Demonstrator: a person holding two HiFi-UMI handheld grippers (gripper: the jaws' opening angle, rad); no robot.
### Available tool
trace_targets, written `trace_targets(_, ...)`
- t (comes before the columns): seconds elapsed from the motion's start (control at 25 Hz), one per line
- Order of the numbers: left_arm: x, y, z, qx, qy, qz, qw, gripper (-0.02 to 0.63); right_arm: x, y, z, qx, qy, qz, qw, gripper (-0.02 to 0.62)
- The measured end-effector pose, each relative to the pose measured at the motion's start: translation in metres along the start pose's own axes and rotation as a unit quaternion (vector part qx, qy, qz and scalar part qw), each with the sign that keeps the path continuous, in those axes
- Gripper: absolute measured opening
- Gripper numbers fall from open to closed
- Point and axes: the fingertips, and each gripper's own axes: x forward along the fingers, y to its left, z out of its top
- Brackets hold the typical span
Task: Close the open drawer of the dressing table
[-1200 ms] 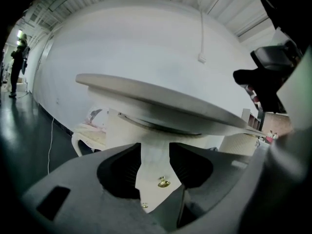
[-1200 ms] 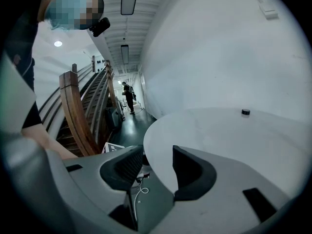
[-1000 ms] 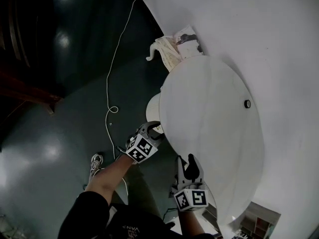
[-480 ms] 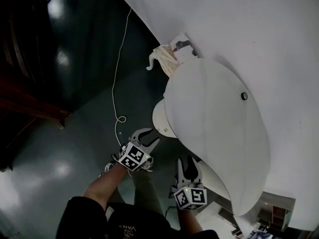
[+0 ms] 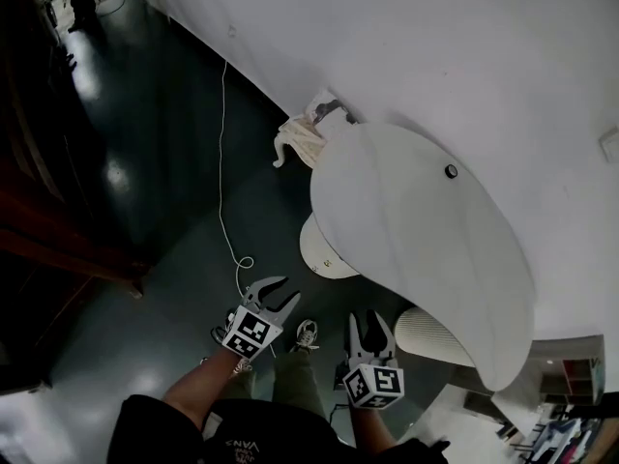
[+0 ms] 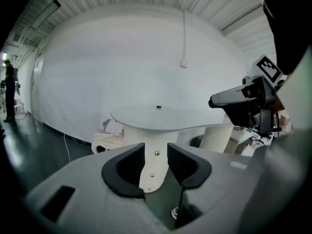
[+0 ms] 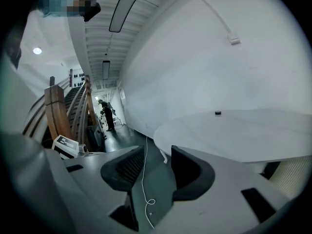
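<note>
Fingers (image 6: 126, 172) of your left gripper (image 5: 276, 293) stand wide and are closing, with nothing between them. Past the gap, well off, a white panel with a row of screws shows under the table. Fingers (image 7: 192, 172) of your right gripper (image 5: 368, 322) are likewise wide, closing and empty. Only floor and cable show through their gap.

The drawer (image 5: 324, 251), a rounded white body, juts from under the table top's edge on the side facing you. Whether it is fully home cannot be told. Both grippers hang over the floor, apart from it, the left one nearer.

The dressing table (image 5: 416, 240) has one broad, rounded white top with its back against the white wall (image 5: 464, 56). One small dark item (image 5: 451, 171) sits on the top near the wall side.

One ribbed white cylinder (image 5: 430, 336) stands under the top's right end, near your right gripper. One cream cloth bundle (image 5: 300, 143) lies between the table's far end and the wall.

The floor (image 5: 145, 211) is dark and glossy, and opens wide to your left. One white cable (image 5: 222, 162) runs across it from the wall and ends in a loop near the left gripper. One shoe (image 5: 307, 333) shows between the grippers.

In the right gripper view, one wooden staircase (image 7: 58, 111) bounds the far side. One person (image 7: 105, 112) stands well down the room.
</note>
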Motion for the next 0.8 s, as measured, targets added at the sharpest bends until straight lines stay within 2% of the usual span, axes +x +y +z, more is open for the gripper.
trace_targets(0.24,-0.037,-0.017,0.016,0.021,-0.009,-0.011,0.9997,0.123,-0.031,0.006,0.000,0.010,-0.018,-0.029,0.999,0.172)
trace_targets(0.56,-0.088,-0.021,0.044,0.046,-0.015,0.011,0.9988,0.054,-0.060,0.018,0.000,0.005,-0.027,-0.051,0.998,0.120)
trace_targets(0.8,-0.117,-0.027,0.053,0.066,-0.009,0.013,0.9977,0.035,-0.078,0.024,0.001,0.004,-0.030,-0.054,0.998,0.083)
